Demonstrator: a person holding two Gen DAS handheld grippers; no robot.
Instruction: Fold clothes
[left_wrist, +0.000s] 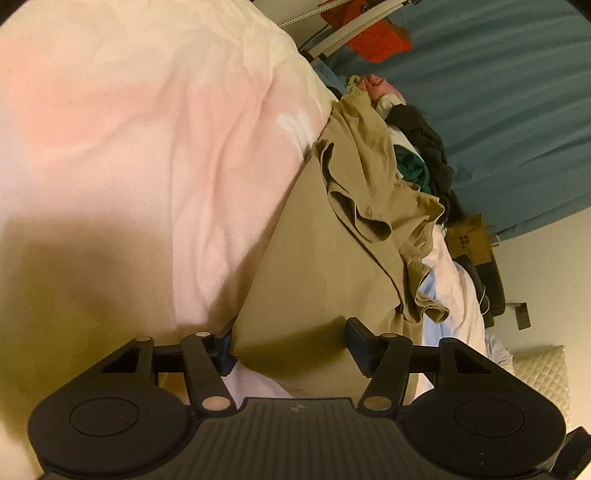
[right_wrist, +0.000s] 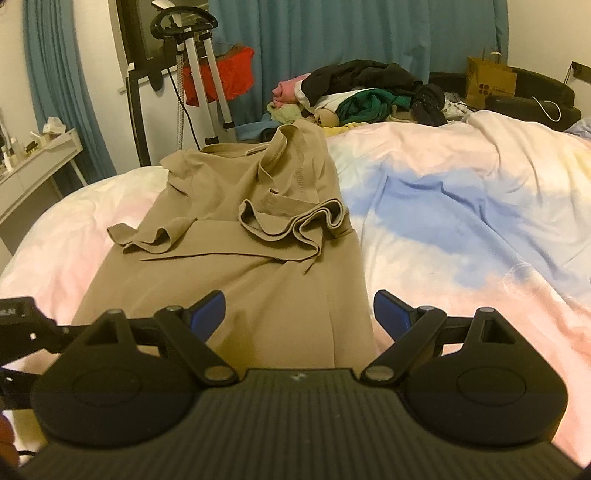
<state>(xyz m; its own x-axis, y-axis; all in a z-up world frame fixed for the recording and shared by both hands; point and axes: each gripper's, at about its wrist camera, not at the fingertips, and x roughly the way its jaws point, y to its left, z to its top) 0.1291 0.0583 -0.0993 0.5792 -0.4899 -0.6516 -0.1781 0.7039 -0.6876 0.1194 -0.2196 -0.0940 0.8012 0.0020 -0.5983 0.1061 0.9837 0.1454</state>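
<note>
A tan garment (left_wrist: 321, 258) (right_wrist: 236, 280) lies lengthwise on the pastel bedspread (right_wrist: 461, 206), with both sleeves folded in and rumpled over its body. My left gripper (left_wrist: 290, 334) stands open, rolled sideways, at the garment's near corner. The cloth lies flat between its fingers, and the hem edge is right at one finger (left_wrist: 223, 350). The pads do not press on it. My right gripper (right_wrist: 299, 301) is open over the garment's near end, its blue-padded fingers astride the cloth's right-hand part without holding it. Part of the left gripper's body (right_wrist: 22, 325) shows at the right wrist view's left edge.
A heap of unfolded clothes (right_wrist: 369, 92) (left_wrist: 424, 147) lies at the far side of the bed. Beyond it are a brown paper bag (right_wrist: 489, 81) and blue curtains. A garment steamer stand (right_wrist: 199, 74) and a white shelf (right_wrist: 37, 155) stand off the bed's left side.
</note>
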